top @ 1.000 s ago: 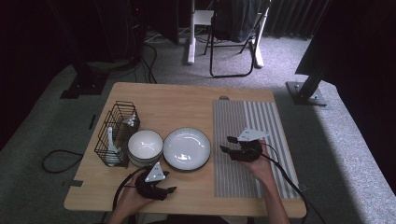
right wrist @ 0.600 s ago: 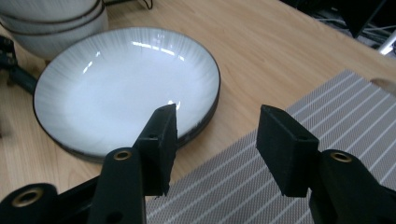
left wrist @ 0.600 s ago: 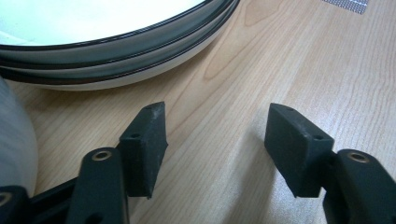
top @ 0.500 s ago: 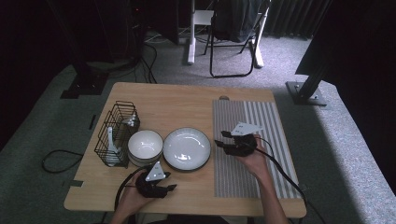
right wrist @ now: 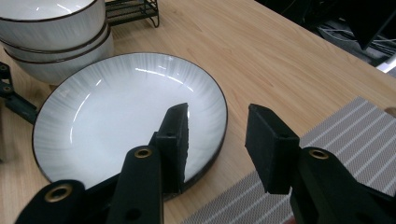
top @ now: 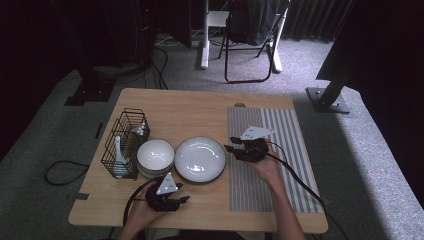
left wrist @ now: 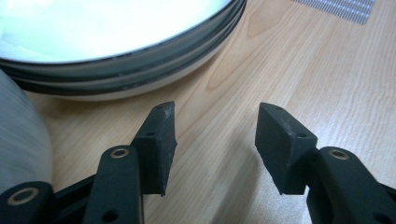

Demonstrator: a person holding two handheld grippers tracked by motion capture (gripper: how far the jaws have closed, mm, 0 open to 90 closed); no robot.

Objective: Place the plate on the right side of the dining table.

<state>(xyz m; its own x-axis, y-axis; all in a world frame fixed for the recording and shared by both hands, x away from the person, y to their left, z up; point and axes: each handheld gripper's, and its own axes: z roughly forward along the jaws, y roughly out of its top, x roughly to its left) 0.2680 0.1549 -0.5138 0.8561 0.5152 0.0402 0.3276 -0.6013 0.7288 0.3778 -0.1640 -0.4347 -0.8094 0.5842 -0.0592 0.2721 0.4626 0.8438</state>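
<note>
A white plate with a dark rim point(top: 200, 159) lies at the table's middle; in the left gripper view it looks like a stack of plates point(left wrist: 116, 70). Stacked white bowls point(top: 155, 157) sit just left of it. My right gripper point(top: 230, 148) is open above the mat's left edge, its jaws pointing left. In the right gripper view the gripper point(right wrist: 217, 116) hovers over the plate point(right wrist: 116, 107) at its right rim, one jaw over the plate and one past it. My left gripper point(top: 182, 199) rests open on the wood near the front edge, its jaws point(left wrist: 215, 121) empty, just short of the plates.
A black wire basket point(top: 124, 142) holding utensils stands at the left, beside the bowls point(right wrist: 51, 28). A grey striped placemat point(top: 270, 180) covers the table's right part. Cables trail from both grippers over the front edge. A folding chair point(top: 250, 45) stands beyond the table.
My right gripper has moved left off the middle of the placemat to the plate's right rim. The left gripper has stayed in place.
</note>
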